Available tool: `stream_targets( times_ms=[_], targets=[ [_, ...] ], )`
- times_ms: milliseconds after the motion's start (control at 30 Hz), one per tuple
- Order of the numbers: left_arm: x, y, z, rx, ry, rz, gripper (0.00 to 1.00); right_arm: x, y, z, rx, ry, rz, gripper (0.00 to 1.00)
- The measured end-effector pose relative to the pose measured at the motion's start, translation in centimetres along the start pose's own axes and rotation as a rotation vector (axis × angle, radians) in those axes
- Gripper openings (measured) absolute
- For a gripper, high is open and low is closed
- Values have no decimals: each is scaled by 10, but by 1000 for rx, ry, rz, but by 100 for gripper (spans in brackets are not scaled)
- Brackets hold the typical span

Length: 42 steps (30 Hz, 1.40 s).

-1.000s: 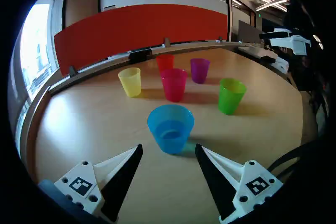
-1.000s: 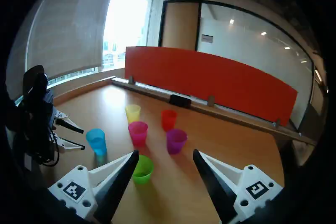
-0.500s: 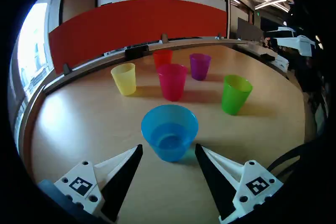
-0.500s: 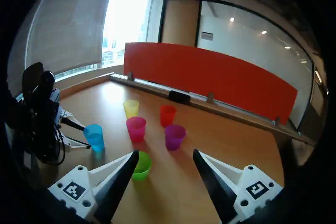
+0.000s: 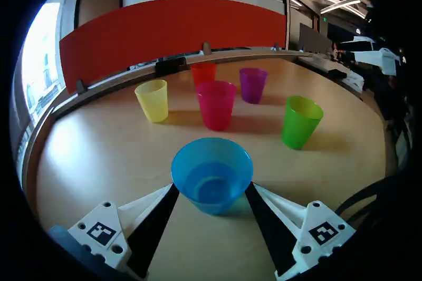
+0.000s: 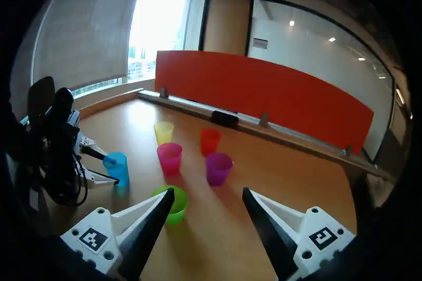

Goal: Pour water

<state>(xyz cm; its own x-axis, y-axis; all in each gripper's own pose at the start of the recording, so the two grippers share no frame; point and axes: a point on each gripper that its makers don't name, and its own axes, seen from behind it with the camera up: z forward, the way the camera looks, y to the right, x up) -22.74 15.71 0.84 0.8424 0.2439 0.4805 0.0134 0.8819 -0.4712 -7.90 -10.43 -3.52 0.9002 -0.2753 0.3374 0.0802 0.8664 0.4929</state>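
The left tongs (image 5: 211, 189), spread wide, straddle a blue cup (image 5: 212, 173) at lower centre of the left gripper view. One dark finger stands at each side of the cup's wall, and whether they touch it yet cannot be told. The cup stands upright on the pale wooden desk (image 5: 105, 149), nearest of six, and holds what looks like a little water.

The step in hand appears to be the grasp before the pour. It would be done well by closing evenly on the cup's middle, gently enough that the thin plastic does not buckle, then lifting it level so nothing slops.

Farther up the frame stand a yellow cup (image 5: 152, 100), a pink cup (image 5: 216, 104), a red cup (image 5: 203, 74), a purple cup (image 5: 252, 85) and a green cup (image 5: 300, 122).

The left gripper view looks down into the blue cup and reveals its contents. The right gripper view gives the side-on look from across the desk: at left of frame, both fingers flank the cup, with a bright window (image 6: 158, 33) behind. The right tongs (image 6: 207, 191) hang spread and empty, the green cup just by their left fingertip.
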Motion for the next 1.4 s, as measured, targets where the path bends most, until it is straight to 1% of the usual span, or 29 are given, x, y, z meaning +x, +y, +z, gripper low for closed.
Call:
stream_targets(
  times_ms=[100,300,567,900,1100,1167,1233,1400],
  targets=[
    [2,0,2,-2,-2,-6,93,-1,1,0,1,-2,1,100],
    [-1,0,7,-10,-30,-6,92,-2,2,-1,-1,-3,0,100],
    [-4,-3,9,-9,-53,-13,93,-3,5,-1,-8,-3,5,100],
    [-3,-4,12,-11,-57,-10,92,-4,6,0,-9,-3,11,100],
    [-1,-3,13,-14,-53,5,89,-4,7,1,-8,-3,11,100],
    [-2,-2,14,-17,-56,8,83,-4,8,2,-9,-2,12,100],
    [-2,-1,14,-16,-57,10,81,-5,8,2,-9,-2,13,100],
    [-2,-2,14,-14,-58,11,80,-6,9,3,-11,-4,15,100]
  ],
)
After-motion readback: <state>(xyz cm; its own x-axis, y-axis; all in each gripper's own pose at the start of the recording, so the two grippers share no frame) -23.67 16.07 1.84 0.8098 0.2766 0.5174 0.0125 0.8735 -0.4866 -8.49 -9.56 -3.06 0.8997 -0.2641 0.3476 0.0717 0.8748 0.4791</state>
